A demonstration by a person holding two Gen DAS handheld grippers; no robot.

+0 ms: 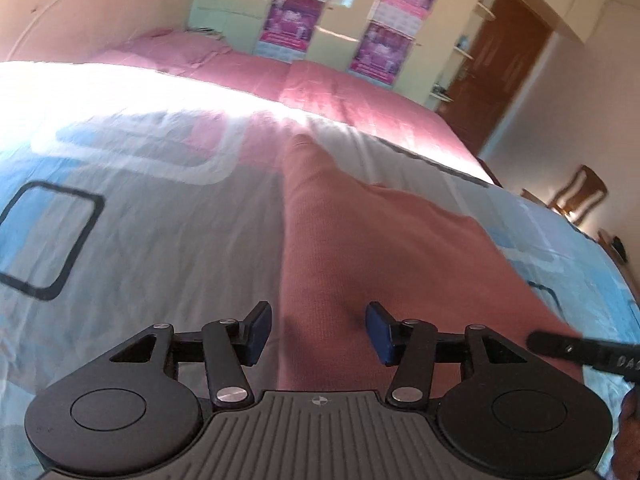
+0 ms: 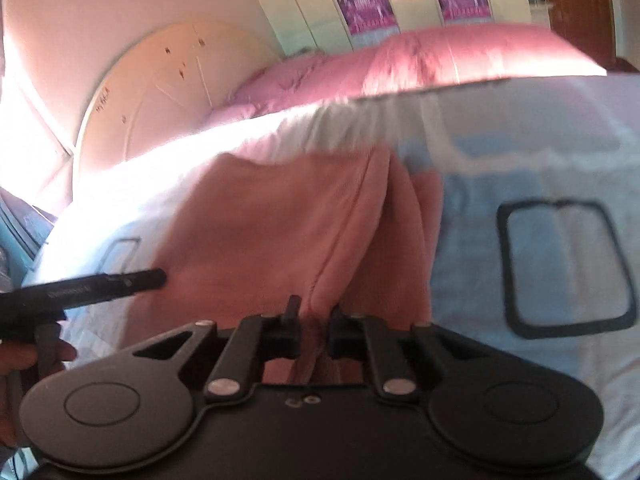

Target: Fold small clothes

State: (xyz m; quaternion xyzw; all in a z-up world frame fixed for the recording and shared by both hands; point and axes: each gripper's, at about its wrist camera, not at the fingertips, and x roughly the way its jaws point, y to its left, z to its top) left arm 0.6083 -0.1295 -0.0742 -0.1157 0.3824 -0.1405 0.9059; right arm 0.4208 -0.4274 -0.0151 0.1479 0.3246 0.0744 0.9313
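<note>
Now the right gripper is pinching a bunched fold of the pink garment, lying mid-bedsheet, probably for folding it over, while the left gripper is hovering open above it.

1. Left wrist cam: set close above bedsheet, angled down along its fingers, wardrobe faced beyond.
2. Right wrist cam: likewise close, angled down.
3. Shared: pink garment, sheet, wardrobe.
</note>
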